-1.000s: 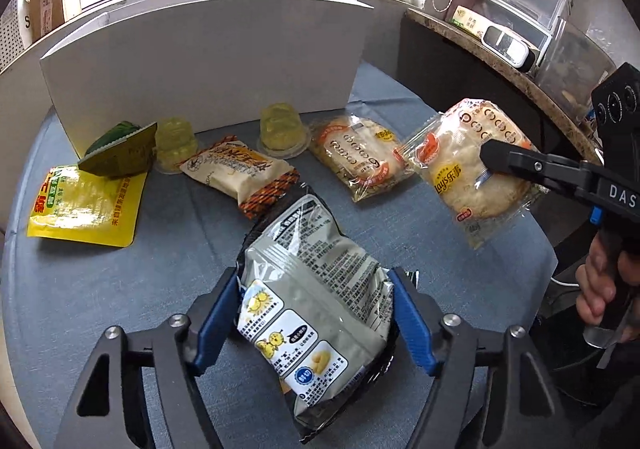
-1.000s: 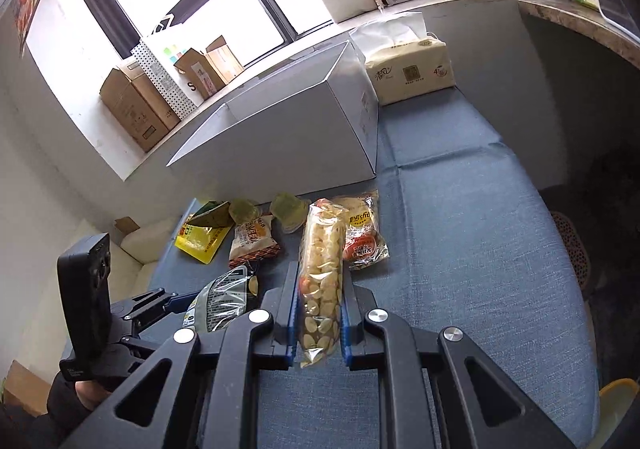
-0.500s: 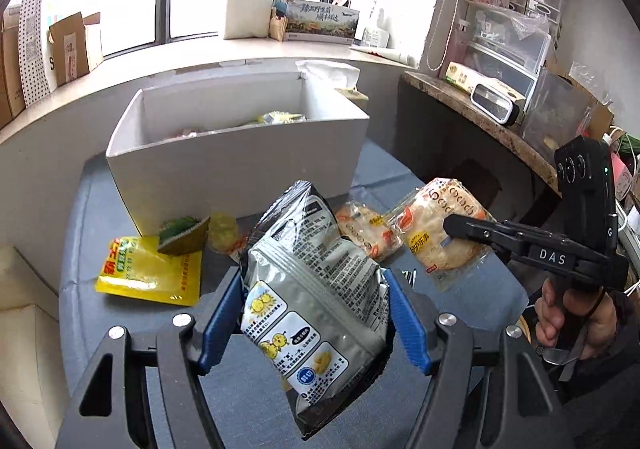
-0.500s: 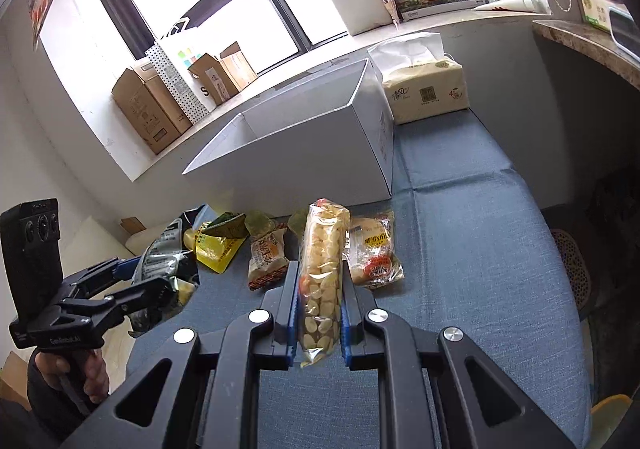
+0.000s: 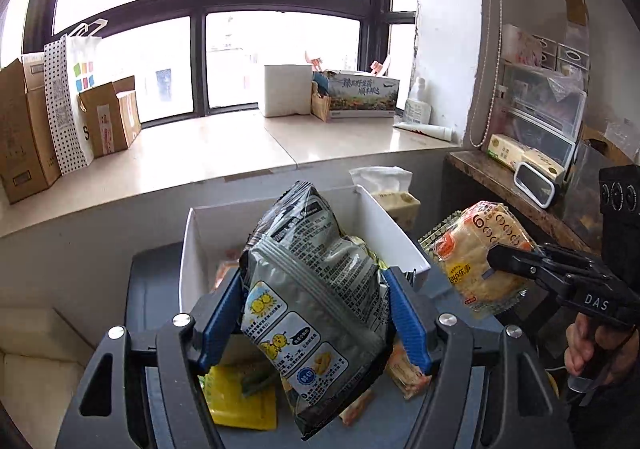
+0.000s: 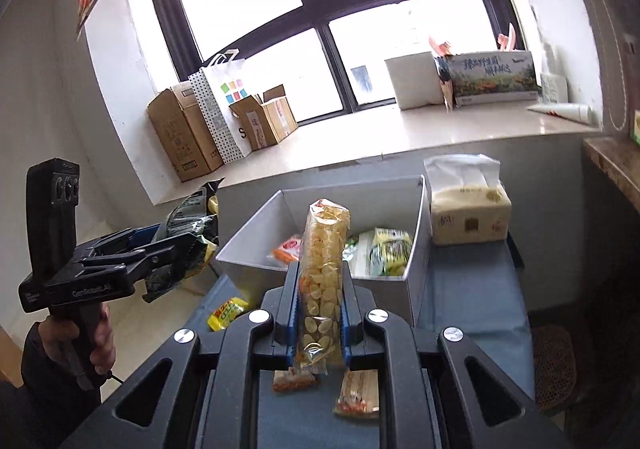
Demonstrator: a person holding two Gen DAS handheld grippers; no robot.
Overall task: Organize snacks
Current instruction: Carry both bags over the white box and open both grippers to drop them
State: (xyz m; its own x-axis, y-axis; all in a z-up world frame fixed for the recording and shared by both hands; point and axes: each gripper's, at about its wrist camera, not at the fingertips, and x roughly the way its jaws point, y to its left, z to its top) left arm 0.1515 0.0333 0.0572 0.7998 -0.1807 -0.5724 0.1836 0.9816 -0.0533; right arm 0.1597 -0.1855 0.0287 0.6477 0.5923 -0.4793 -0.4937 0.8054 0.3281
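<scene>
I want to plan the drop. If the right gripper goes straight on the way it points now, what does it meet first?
Most likely the white box: the right gripper, shut on the crisp packet, points at the box's near wall or open top. Depth is unclear.

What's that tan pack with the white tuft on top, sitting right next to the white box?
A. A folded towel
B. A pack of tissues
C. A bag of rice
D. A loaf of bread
B: the pack of tissues stands on the blue table beside the white box, a white tissue poking from its top.
</scene>
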